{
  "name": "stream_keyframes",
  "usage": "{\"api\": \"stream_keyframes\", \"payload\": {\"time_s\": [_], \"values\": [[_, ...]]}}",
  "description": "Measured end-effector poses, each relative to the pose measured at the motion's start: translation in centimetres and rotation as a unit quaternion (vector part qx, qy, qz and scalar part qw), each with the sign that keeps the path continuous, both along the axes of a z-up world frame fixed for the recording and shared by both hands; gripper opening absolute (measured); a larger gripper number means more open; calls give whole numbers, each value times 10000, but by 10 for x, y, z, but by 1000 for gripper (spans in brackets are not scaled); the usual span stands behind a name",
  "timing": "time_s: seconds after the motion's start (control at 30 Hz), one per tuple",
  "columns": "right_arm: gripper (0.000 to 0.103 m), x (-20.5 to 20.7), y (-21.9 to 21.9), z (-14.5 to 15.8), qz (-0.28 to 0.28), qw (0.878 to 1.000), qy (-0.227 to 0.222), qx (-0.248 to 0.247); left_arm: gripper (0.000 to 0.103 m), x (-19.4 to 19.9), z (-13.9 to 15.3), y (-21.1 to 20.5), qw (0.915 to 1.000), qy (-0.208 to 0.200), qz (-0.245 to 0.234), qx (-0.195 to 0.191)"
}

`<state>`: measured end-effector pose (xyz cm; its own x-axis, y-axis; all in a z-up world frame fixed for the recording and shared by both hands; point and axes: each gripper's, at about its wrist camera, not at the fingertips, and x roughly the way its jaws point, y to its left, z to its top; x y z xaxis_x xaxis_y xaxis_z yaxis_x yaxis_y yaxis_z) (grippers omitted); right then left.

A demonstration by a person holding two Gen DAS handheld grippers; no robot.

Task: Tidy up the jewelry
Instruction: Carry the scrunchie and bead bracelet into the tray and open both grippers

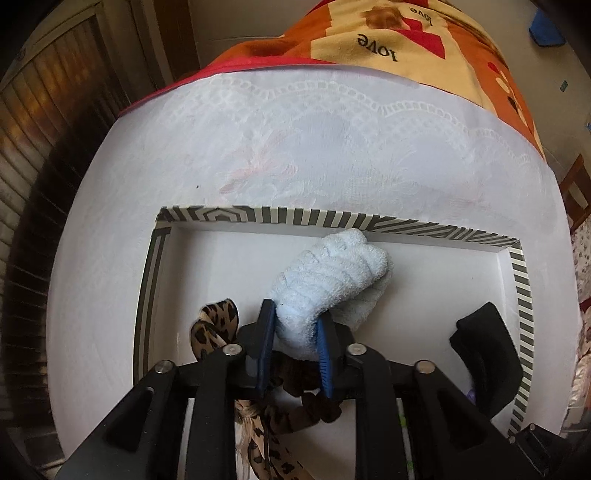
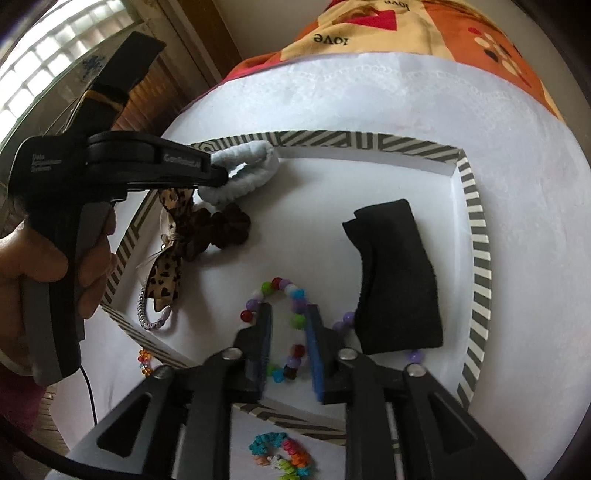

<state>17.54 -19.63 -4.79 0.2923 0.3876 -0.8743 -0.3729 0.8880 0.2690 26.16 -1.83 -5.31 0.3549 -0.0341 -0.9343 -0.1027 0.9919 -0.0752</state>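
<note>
A white tray with a striped rim lies on the white lace cloth. My left gripper is shut on a pale blue fluffy headband and holds it over the tray's far left part. My right gripper is open just above a multicoloured bead necklace in the tray; its jaws stand either side of the beads without closing on them. A leopard-print scrunchie and a brown scrunchie lie at the tray's left.
A black headband lies in the tray's right part. A silver-lilac bracelet sits at the tray's near left. A small orange bead bracelet and a colourful bead bracelet lie outside the tray. A patterned blanket covers the far side.
</note>
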Motion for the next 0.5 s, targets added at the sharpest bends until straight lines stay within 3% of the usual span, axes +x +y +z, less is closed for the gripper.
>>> {"api": "stream_keyframes", "payload": {"time_s": [0.07, 0.23, 0.5], "values": [[40, 0, 0, 2, 6, 10000, 16, 46, 21, -5, 2, 2, 9999, -21, 46, -99], [42, -9, -5, 15, -44, 9999, -109, 97, 29, -20, 17, 3, 9998, -161, 37, -89], [48, -24, -14, 36, -232, 9991, -331, 151, 29, -50, 53, 2, 9987, -495, -86, 83]]}}
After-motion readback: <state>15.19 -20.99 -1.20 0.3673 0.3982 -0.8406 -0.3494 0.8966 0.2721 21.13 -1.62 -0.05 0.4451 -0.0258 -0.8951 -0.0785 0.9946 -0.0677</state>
